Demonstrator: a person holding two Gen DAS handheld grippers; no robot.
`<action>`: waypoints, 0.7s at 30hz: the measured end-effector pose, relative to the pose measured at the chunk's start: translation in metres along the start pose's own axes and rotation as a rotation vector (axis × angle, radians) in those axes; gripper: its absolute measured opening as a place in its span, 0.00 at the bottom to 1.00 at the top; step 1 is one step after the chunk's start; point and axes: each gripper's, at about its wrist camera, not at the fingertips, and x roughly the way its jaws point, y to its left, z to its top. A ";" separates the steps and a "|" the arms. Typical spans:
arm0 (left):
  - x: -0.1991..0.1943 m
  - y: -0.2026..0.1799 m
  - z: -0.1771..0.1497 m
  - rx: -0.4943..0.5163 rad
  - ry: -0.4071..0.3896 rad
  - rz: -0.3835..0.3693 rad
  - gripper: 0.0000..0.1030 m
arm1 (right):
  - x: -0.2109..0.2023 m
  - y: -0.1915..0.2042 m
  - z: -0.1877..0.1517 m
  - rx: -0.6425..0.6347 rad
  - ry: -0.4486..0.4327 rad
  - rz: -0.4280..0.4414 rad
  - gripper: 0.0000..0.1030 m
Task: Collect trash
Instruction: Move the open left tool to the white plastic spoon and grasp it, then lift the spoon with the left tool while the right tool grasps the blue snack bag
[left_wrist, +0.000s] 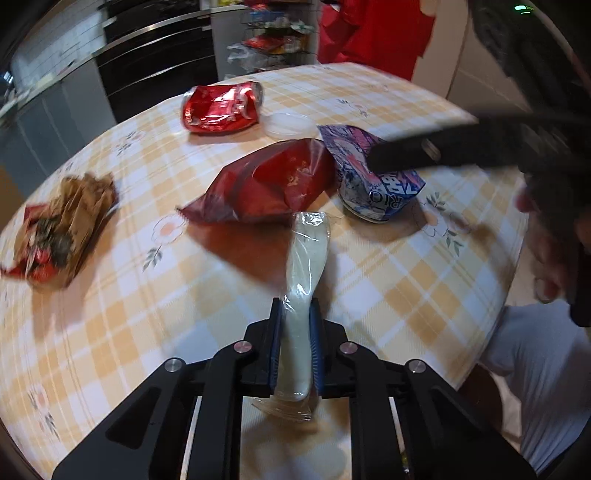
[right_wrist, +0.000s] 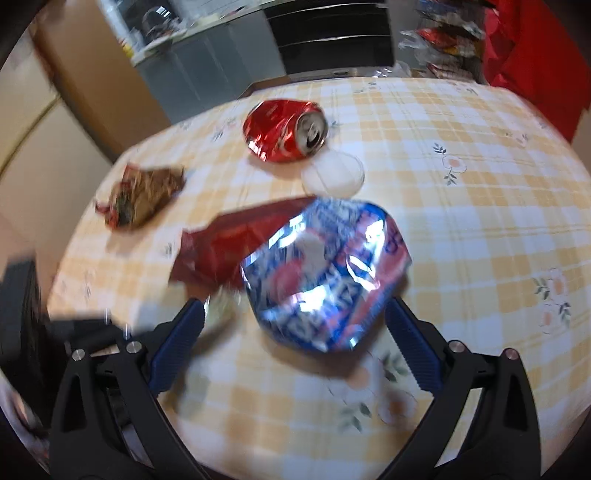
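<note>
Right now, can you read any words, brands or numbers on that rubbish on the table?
"RIO": partly readable, upside down, on the crushed blue can.
Crushed red can: white lettering, too blurred.
Red bag: print too blurred.
Brown wrapper: nothing legible.

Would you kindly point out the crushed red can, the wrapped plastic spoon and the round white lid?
crushed red can (right_wrist: 284, 131), right wrist view, dented side.
wrapped plastic spoon (left_wrist: 304, 254), left wrist view, bowl.
round white lid (right_wrist: 334, 173), right wrist view, centre.

checked tablecloth (right_wrist: 461, 206), dark oven (left_wrist: 147, 55), red cloth (left_wrist: 373, 33)
</note>
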 end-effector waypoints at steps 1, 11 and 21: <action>-0.005 0.004 -0.003 -0.034 -0.011 -0.008 0.14 | 0.002 -0.002 0.004 0.023 -0.004 -0.002 0.94; -0.051 0.020 -0.026 -0.224 -0.140 -0.008 0.14 | 0.033 -0.027 0.010 0.156 0.022 -0.113 0.90; -0.071 0.021 -0.044 -0.317 -0.169 -0.038 0.14 | 0.008 -0.020 0.005 0.142 -0.022 0.032 0.17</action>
